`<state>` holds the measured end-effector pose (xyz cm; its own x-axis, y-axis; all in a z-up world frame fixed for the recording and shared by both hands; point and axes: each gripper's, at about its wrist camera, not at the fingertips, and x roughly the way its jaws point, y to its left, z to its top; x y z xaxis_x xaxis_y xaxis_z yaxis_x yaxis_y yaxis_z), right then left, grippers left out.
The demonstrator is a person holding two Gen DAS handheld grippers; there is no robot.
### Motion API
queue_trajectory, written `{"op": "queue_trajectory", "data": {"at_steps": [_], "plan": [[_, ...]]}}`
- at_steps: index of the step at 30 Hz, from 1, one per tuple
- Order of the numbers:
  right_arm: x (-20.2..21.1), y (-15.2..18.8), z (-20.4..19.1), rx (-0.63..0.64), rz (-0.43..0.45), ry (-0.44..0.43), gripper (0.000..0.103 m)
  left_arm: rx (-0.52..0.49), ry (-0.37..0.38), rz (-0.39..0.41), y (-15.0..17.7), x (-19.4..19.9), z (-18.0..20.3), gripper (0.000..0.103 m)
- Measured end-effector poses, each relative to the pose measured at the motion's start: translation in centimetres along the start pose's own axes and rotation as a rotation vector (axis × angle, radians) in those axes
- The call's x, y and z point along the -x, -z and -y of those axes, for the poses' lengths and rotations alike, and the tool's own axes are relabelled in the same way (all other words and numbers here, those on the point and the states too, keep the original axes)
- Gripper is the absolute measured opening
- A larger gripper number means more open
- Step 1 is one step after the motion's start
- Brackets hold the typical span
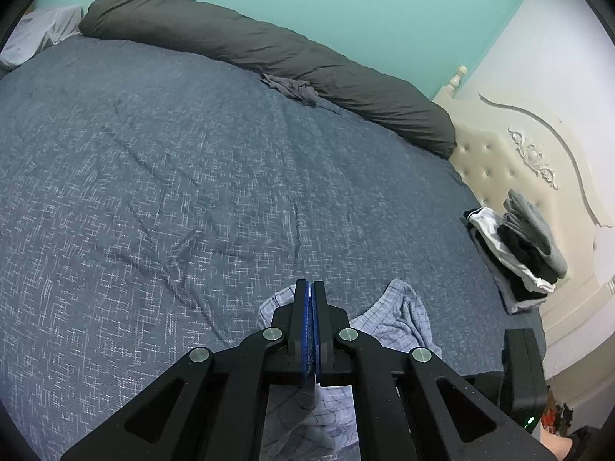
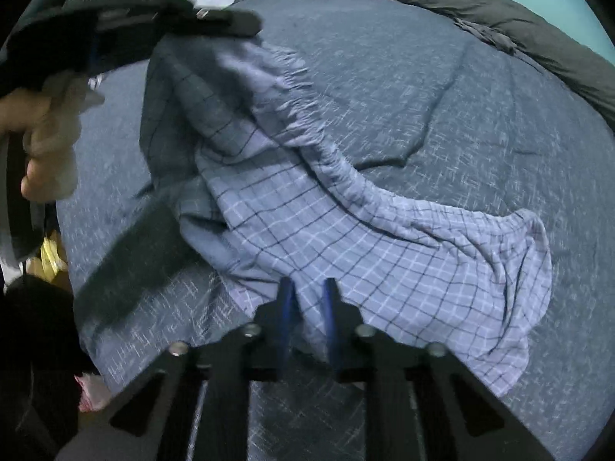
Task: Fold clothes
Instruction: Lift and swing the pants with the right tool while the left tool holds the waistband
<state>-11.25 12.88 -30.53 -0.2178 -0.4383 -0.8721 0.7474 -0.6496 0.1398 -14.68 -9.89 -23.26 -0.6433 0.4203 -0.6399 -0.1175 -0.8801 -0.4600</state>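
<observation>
- The left hand-held gripper (image 1: pixel 312 288) is pinching the plaid shorts (image 2: pixel 346 238) with jaws fully closed, lifting one end.
- The right hand-held gripper (image 2: pixel 309 288), jaws narrowly apart, is hovering over the shorts.
- The shorts are trailing across the bed (image 1: pixel 153 176) near its front edge.
- Folded clothes (image 1: pixel 515 253) are lying stacked at the headboard (image 1: pixel 511 161) edge.

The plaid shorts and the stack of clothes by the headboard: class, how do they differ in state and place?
The plaid shorts lie spread and rumpled, unfolded; the stack is folded and piled neatly. The shorts are one pale blue checked piece; the stack mixes grey, black and white pieces. The left gripper is shut on the shorts, lifting one end; nothing holds the stack. Both rest on the blue bedspread.
</observation>
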Motion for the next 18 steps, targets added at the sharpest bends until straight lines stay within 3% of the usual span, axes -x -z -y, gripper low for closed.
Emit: {"op": "queue_trajectory", "data": {"at_steps": [6,11,15,18], "plan": [[3.9,0.3,2.1,-0.053,0.104,0.024,0.001,0.007,-0.001,0.004,0.2,0.0,0.0,0.001],[7.8,0.5,6.4,-0.147,0.196,0.066,0.001,0.004,0.019,-0.006,0.2,0.0,0.7,0.001],[11.6,1.9,8.9,-0.174,0.228,0.098,0.000,-0.017,0.036,-0.027,0.3,-0.3,1.4,0.002],[12.6,3.8,10.5,-0.177,0.204,0.120,0.000,-0.020,0.040,-0.039,0.6,-0.6,1.7,0.003]]}}
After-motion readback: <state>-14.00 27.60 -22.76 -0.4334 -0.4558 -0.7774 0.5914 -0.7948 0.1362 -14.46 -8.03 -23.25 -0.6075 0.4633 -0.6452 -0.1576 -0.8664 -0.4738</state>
